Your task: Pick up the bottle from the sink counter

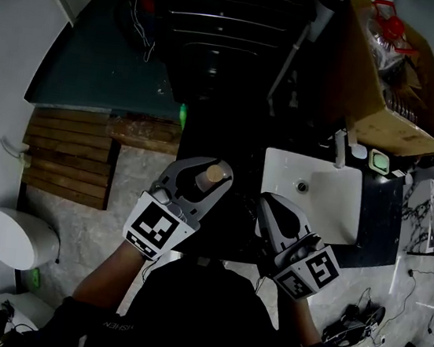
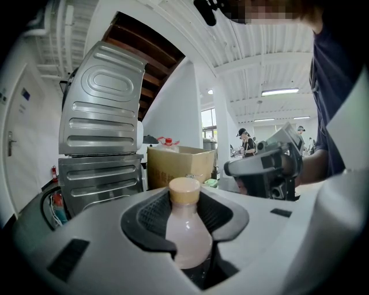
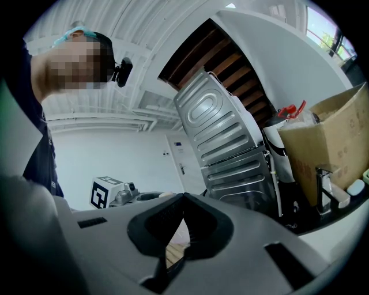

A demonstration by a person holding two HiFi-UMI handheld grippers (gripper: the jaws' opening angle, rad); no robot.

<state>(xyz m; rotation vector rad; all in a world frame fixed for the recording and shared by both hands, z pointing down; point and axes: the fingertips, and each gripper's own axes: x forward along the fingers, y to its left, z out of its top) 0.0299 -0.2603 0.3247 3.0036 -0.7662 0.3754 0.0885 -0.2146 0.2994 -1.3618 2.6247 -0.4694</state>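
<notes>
The bottle (image 2: 185,230) is pale pinkish with a tan cap (image 2: 184,191). It stands upright between the dark pads of my left gripper (image 2: 185,222), which is shut on its shoulder. In the head view the bottle (image 1: 214,175) sits in the left gripper (image 1: 200,181), held up in front of the person, left of the white sink (image 1: 330,215). My right gripper (image 1: 275,214) hovers beside it near the sink's front left corner. Its jaws meet at the tips with nothing between them (image 3: 181,199).
A cardboard box (image 1: 396,81) full of items stands behind the sink by the faucet (image 1: 339,149). A dark ribbed metal appliance (image 1: 219,34) is ahead. Wooden slats (image 1: 68,157) and a white toilet (image 1: 22,238) lie on the left floor. Cables (image 1: 356,322) trail at the lower right.
</notes>
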